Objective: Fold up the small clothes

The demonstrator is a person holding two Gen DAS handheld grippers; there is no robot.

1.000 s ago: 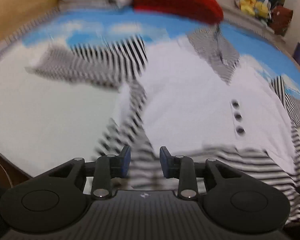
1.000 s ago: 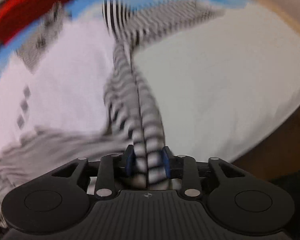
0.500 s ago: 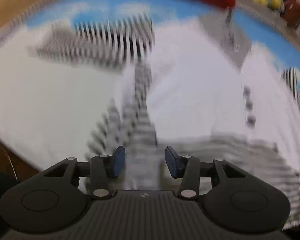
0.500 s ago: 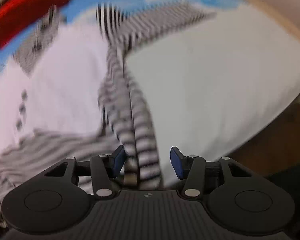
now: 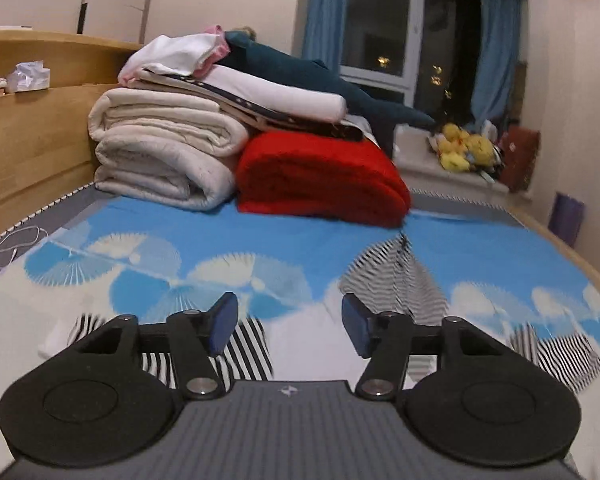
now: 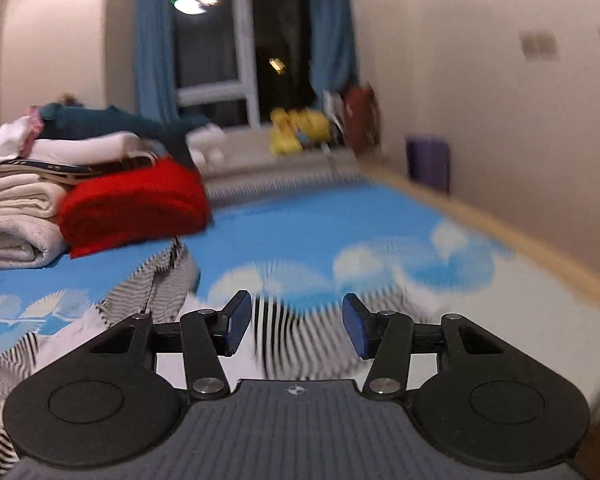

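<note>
The left gripper (image 5: 286, 326) sits at the bottom centre of its frame, fingers spread apart and holding nothing. Just past it, the striped shirt (image 5: 396, 280) lies flat on the bed (image 5: 320, 240), spanning the lower frame. The right gripper (image 6: 296, 326) is likewise spread wide and empty, with a blurred striped sleeve (image 6: 300, 332) showing between its fingers. Farther back, at centre left, a folded red blanket (image 5: 320, 176) rests beside stacked white bedding (image 5: 160, 152).
</note>
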